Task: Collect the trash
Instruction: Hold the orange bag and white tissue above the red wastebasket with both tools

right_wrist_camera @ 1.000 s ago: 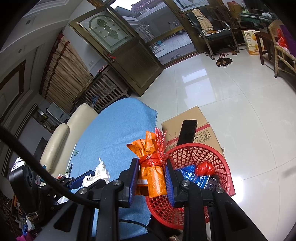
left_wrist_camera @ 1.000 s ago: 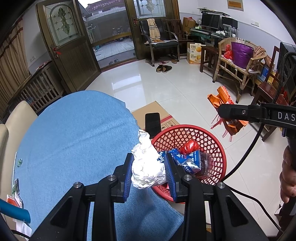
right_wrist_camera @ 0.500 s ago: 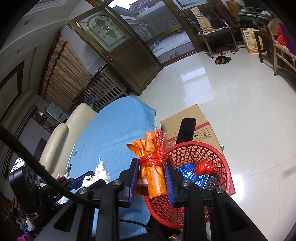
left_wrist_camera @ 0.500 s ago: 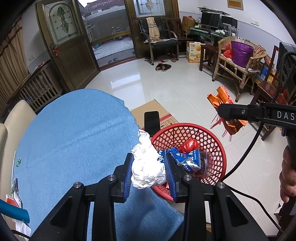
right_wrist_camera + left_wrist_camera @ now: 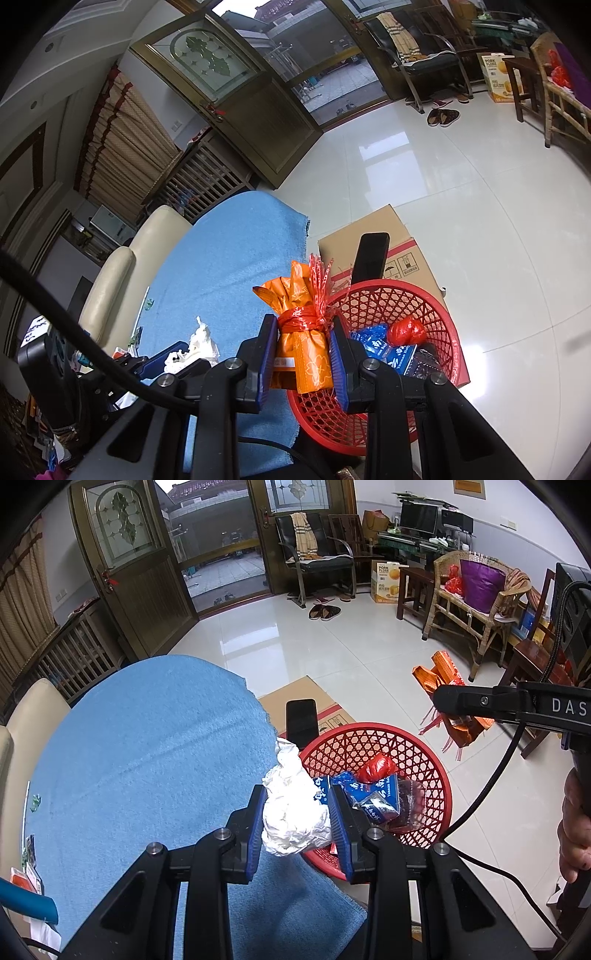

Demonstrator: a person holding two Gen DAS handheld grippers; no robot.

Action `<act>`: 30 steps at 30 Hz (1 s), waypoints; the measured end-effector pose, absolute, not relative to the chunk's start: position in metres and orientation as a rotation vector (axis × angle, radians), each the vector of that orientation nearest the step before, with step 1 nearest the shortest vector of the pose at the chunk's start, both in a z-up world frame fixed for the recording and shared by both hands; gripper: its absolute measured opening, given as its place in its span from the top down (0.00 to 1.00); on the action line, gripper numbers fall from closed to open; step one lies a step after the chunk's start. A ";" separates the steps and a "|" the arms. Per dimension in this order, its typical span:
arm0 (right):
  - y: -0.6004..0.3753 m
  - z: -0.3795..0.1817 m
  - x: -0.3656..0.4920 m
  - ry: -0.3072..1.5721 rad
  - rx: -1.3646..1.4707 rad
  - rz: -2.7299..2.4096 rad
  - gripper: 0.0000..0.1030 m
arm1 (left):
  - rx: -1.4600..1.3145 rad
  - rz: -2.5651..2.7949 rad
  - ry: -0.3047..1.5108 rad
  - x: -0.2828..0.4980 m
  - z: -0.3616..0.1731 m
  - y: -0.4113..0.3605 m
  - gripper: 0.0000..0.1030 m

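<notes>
My left gripper point(image 5: 297, 818) is shut on a crumpled white paper wad point(image 5: 291, 808), held over the edge of the blue-clothed table point(image 5: 147, 760), at the left rim of a red mesh basket point(image 5: 417, 746). The basket holds a blue wrapper point(image 5: 376, 794) and a red ball of plastic point(image 5: 376, 768). My right gripper point(image 5: 303, 354) is shut on an orange wrapped packet tied with red ribbon point(image 5: 303, 347), held above the basket's point(image 5: 424, 295) left rim. The packet also shows in the left wrist view point(image 5: 447, 679).
A cardboard box point(image 5: 310, 698) sits on the floor behind the basket, with a black phone point(image 5: 301, 718) standing against it. A cream chair point(image 5: 122, 269) is beside the table. Wicker and wooden chairs point(image 5: 476, 602) stand across the tiled floor.
Both grippers have barely moved and keep their loads. The view has shifted slightly, with the basket a little lower and nearer under the grippers.
</notes>
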State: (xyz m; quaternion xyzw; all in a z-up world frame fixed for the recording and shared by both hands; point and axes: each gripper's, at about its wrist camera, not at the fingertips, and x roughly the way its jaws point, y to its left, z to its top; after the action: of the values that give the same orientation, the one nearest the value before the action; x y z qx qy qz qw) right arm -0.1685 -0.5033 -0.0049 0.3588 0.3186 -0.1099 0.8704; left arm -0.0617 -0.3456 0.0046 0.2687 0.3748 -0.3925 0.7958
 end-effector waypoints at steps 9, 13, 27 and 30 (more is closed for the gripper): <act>-0.506 -0.007 -0.168 0.670 0.757 -0.229 0.72 | 0.577 -0.845 0.811 -0.062 0.004 -0.346 0.66; -0.507 -0.008 -0.167 0.671 0.758 -0.229 0.72 | 0.576 -0.846 0.812 -0.061 0.004 -0.346 0.66; -0.508 -0.011 -0.167 0.673 0.765 -0.234 0.71 | 0.578 -0.848 0.815 -0.062 0.001 -0.346 0.66; -0.508 -0.011 -0.167 0.675 0.765 -0.235 0.71 | 0.579 -0.849 0.818 -0.062 0.001 -0.346 0.66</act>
State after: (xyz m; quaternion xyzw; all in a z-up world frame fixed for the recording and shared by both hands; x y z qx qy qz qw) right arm -0.1668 -0.5076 -0.0113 0.3651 0.3223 -0.1121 0.8662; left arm -0.0619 -0.3462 0.0009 0.2690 0.3802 -0.3947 0.7920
